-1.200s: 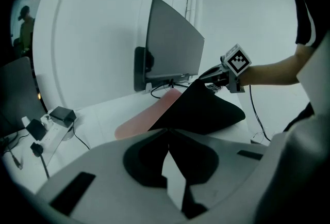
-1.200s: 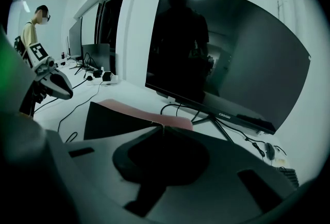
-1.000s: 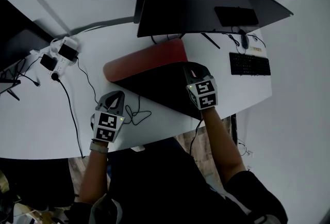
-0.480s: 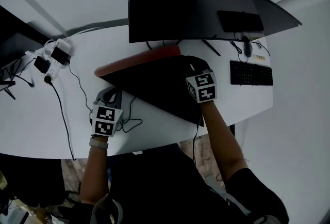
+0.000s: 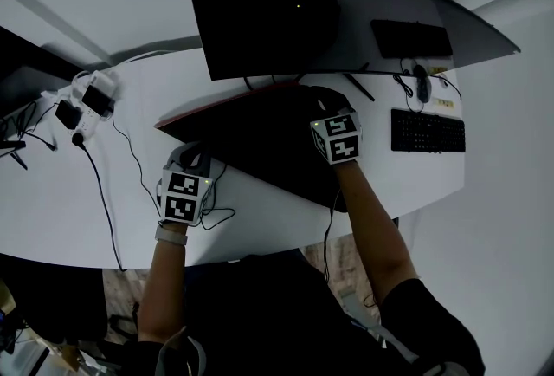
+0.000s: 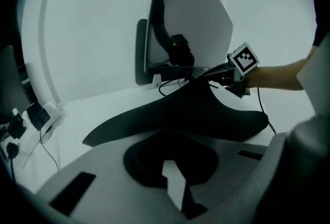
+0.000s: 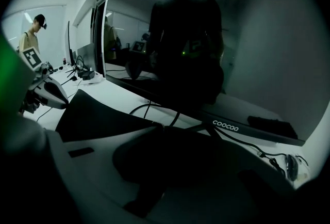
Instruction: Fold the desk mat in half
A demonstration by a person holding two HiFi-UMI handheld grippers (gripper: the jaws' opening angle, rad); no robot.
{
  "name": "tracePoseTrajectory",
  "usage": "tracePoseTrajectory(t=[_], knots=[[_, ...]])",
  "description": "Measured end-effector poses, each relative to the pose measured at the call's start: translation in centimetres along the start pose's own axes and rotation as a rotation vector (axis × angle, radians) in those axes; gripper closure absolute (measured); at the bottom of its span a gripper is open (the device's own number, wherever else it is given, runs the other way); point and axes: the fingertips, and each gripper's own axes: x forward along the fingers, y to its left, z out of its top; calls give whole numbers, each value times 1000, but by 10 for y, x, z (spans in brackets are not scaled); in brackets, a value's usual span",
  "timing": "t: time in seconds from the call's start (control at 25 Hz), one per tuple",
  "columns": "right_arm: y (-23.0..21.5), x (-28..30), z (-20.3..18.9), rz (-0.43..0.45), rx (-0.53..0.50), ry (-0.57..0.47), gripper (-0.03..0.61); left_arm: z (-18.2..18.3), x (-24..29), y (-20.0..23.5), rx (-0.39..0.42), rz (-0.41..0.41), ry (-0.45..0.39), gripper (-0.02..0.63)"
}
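Now | right gripper (image 5: 315, 97): clamped on desk mat (image 5: 260, 149) edge | raised beside monitor (image 5: 346, 19)

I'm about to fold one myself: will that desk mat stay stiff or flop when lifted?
Likely floppy: the desk mat sags in a curve from where the right gripper pinches it. Probably light, since a mere edge pinch holds it up.

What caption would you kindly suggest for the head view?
Left gripper and right gripper hold the black desk mat, partly folded toward the monitor.
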Motion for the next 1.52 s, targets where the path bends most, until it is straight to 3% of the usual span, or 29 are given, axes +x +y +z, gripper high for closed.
tracePoseTrajectory(t=[1.08, 1.52], knots=[[-43, 33, -33, -89, 66, 36, 551, 16, 48, 4, -30, -12, 6, 606], [-50, 41, -40, -117, 46, 68, 549, 26, 56, 4, -40, -15, -46, 606]])
